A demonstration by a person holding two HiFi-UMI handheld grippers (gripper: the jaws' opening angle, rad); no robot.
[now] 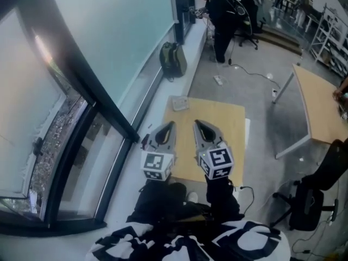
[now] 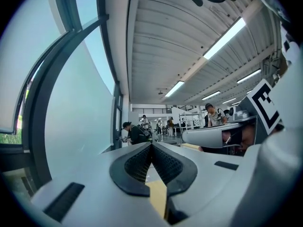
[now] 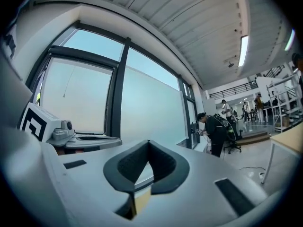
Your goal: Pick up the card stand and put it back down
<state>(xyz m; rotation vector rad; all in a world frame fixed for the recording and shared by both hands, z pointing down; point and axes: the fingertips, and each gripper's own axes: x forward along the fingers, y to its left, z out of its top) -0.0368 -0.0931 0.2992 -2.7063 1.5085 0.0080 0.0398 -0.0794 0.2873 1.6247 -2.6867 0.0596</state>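
In the head view a small pale card stand [image 1: 180, 103] sits on the far left corner of a small wooden table [image 1: 228, 145]. Both grippers are held side by side above the table's near half, pointing away from me and well short of the stand. The left gripper [image 1: 172, 123] is shut with nothing between its jaws, and its tips meet in the left gripper view [image 2: 152, 144]. The right gripper [image 1: 197, 122] is also shut and empty, with its tips touching in the right gripper view [image 3: 148, 142]. Both gripper views look level across the room, and the stand does not show in either.
A glass window wall [image 1: 109, 48] runs along the left. A dark backpack [image 1: 172, 58] leans against it beyond the table. A person [image 1: 223, 15] stands further back. A larger wooden table [image 1: 321, 107] and a black office chair [image 1: 307, 197] are on the right.
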